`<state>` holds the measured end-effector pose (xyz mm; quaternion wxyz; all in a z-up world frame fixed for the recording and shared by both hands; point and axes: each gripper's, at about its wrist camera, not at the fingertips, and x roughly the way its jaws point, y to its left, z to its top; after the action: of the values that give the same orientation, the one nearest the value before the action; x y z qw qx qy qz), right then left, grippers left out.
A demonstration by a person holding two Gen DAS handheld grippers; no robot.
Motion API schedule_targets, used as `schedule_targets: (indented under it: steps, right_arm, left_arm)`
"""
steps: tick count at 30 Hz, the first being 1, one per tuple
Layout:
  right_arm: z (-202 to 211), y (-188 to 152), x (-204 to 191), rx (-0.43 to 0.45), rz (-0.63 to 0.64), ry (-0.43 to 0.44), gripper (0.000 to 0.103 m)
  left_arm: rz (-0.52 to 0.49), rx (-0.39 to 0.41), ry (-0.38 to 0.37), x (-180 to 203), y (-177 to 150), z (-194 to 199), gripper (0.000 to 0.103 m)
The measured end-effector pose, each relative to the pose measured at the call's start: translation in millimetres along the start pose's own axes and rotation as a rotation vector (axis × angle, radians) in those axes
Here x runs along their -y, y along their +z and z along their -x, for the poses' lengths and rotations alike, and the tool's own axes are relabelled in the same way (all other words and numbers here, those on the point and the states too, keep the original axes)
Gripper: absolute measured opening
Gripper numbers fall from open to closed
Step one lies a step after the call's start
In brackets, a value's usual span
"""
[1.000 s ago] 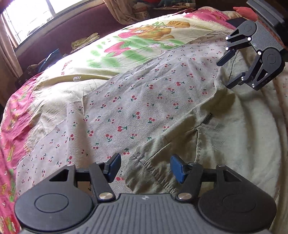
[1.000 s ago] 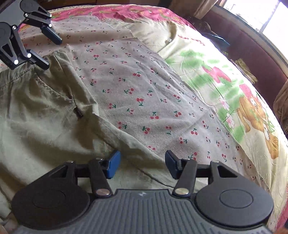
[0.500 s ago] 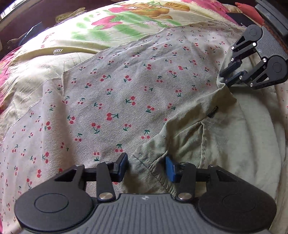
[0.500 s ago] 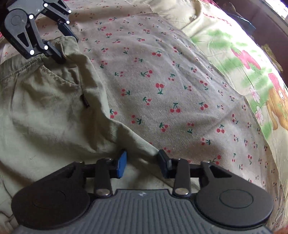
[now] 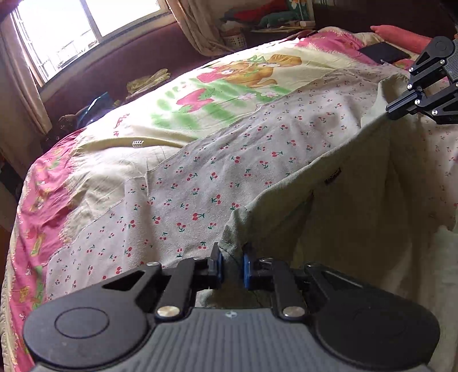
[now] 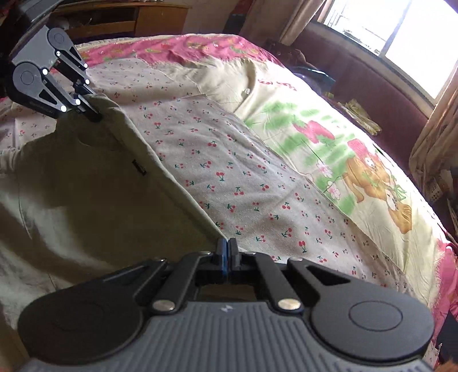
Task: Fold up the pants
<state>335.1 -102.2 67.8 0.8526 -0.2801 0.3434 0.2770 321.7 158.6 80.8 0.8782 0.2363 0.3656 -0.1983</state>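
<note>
Bed cherry sheet | both tongs just closed, pinching pants edge | window behind

We see a bed whose cherry-print sheet overlaps a cream bedspread with a cartoon bear and strawberries and a pink border. Beyond the bed's far edge runs a dark maroon bench under a bright window, with curtains hanging beside it. A dark flat object lies near a pink pillow.
</note>
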Motion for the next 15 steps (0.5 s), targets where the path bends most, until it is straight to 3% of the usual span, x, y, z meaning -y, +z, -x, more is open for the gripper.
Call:
schedule_targets:
  steps: [5, 9, 11, 15]
  right_arm:
    - [111.6, -34.6, -46.0, 0.134, -0.062, -0.011, 0.0]
    - [181.2, -86.0, -113.9, 0.154, -0.159, 0.042, 0.0]
    - [187.1, -105.6, -143.5, 0.109, -0.204, 0.097, 0.0]
    - [165.0, -146.0, -200.0, -0.009, -0.223, 0.115, 0.0]
  left_arm:
    - [-0.027, 0.093, 0.025, 58.5, -46.4, 101.4, 0.03]
    - [0.007, 0.049, 0.006, 101.9, -101.6, 140.0, 0.03]
    - [0.002, 0.007, 0.031, 114.6, -128.6, 140.4, 0.031]
    - [-0.024, -0.041, 0.13, 128.3, -174.5, 138.7, 0.033]
